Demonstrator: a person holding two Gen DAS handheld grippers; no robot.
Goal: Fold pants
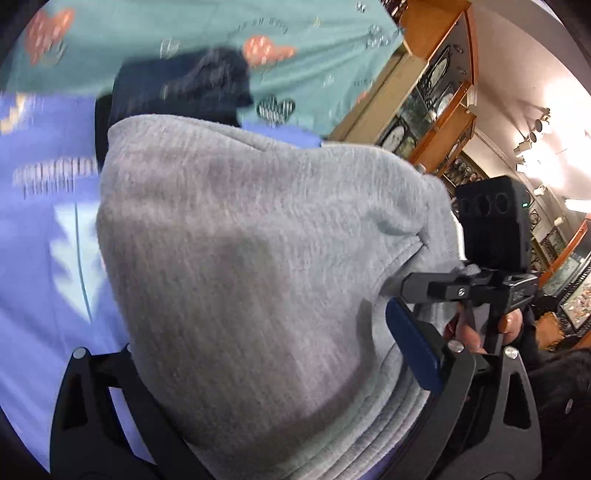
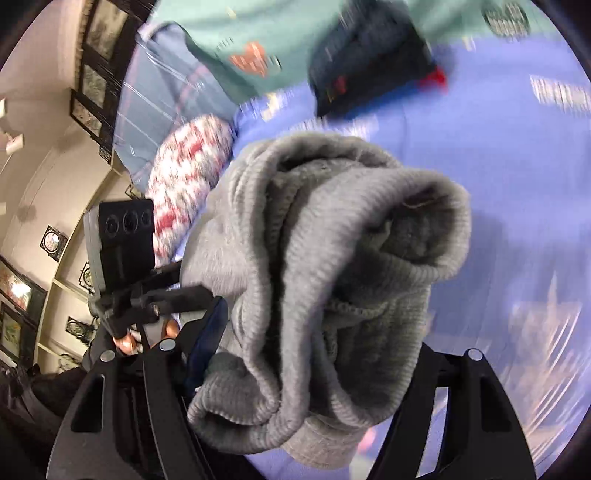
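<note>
Grey fleece pants (image 1: 240, 258) hang bunched between my two grippers, lifted above the bed. My left gripper (image 1: 266, 376) is shut on the pants; the cloth covers its fingers, with one blue pad (image 1: 413, 350) showing at the right. My right gripper (image 2: 310, 369) is shut on the pants' ribbed cuff end (image 2: 332, 258), which drapes over its fingers. Each wrist view shows the other gripper close by: the right one (image 1: 480, 288) in the left wrist view, the left one (image 2: 147, 291) in the right wrist view.
A lilac patterned bedspread (image 1: 44, 258) lies below, with a teal blanket (image 1: 147, 33) beyond it. A dark folded garment (image 2: 373, 55) lies on the bed. A red and white pillow (image 2: 184, 173) lies at the left. Wooden shelves with framed pictures (image 1: 436, 96) line the wall.
</note>
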